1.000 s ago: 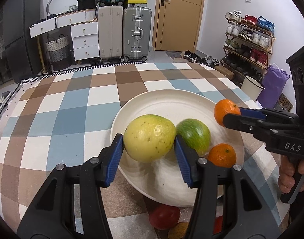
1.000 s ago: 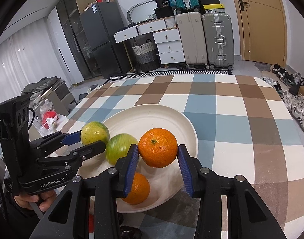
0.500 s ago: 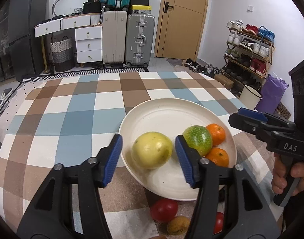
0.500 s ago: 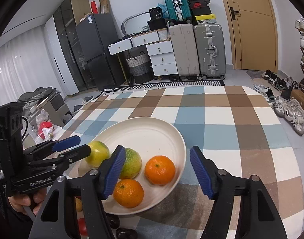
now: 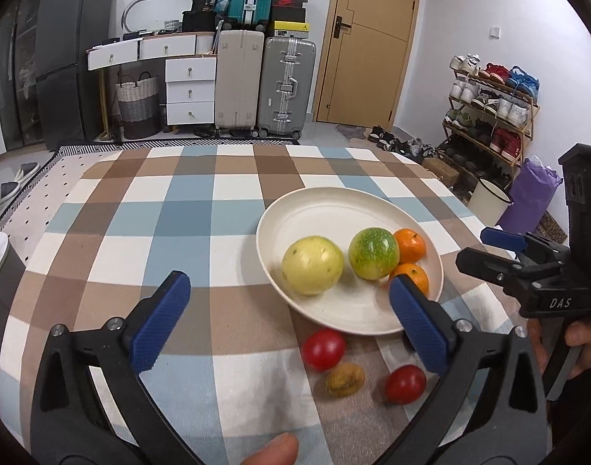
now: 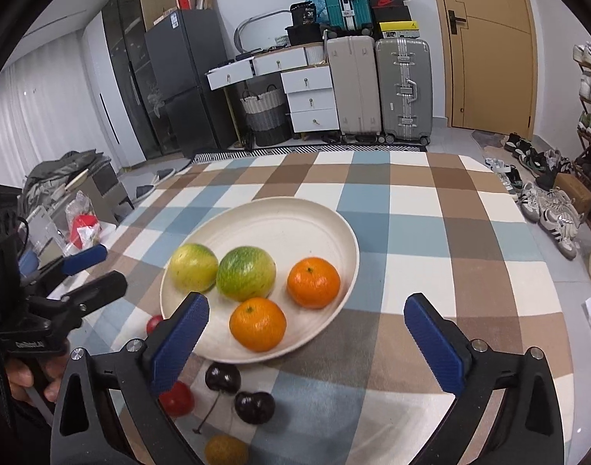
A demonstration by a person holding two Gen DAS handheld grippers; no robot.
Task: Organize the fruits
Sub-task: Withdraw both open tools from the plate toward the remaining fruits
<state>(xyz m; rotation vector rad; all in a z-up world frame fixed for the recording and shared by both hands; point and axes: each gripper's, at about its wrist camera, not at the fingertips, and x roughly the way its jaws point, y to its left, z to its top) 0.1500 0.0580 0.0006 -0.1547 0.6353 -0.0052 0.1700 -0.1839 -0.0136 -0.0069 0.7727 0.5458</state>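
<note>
A cream plate [image 5: 334,209] on the checked tablecloth holds a yellow fruit [image 5: 313,265], a green fruit [image 5: 374,254] and two oranges [image 5: 410,246] [image 5: 411,277]. My left gripper [image 5: 287,285] hangs back from the plate's near rim, its jaws opening wide with nothing gripped. In the right wrist view the same plate [image 6: 280,224] carries the yellow fruit [image 6: 193,267], the green fruit [image 6: 246,273] and the oranges [image 6: 313,282] [image 6: 258,323]. My right gripper [image 6: 306,302] is also opening, with nothing held, just short of the plate.
Loose on the cloth in front of the plate lie two red tomatoes [image 5: 323,348] [image 5: 405,383], a brown nut-like fruit [image 5: 345,379] and two dark cherries [image 6: 222,378] [image 6: 254,407]. Suitcases, drawers and a shoe rack stand beyond the table.
The left gripper let go of the yellow fruit and the right let go of an orange; both now rest on the plate. Both jaws spread wide and both grippers drew back.
</note>
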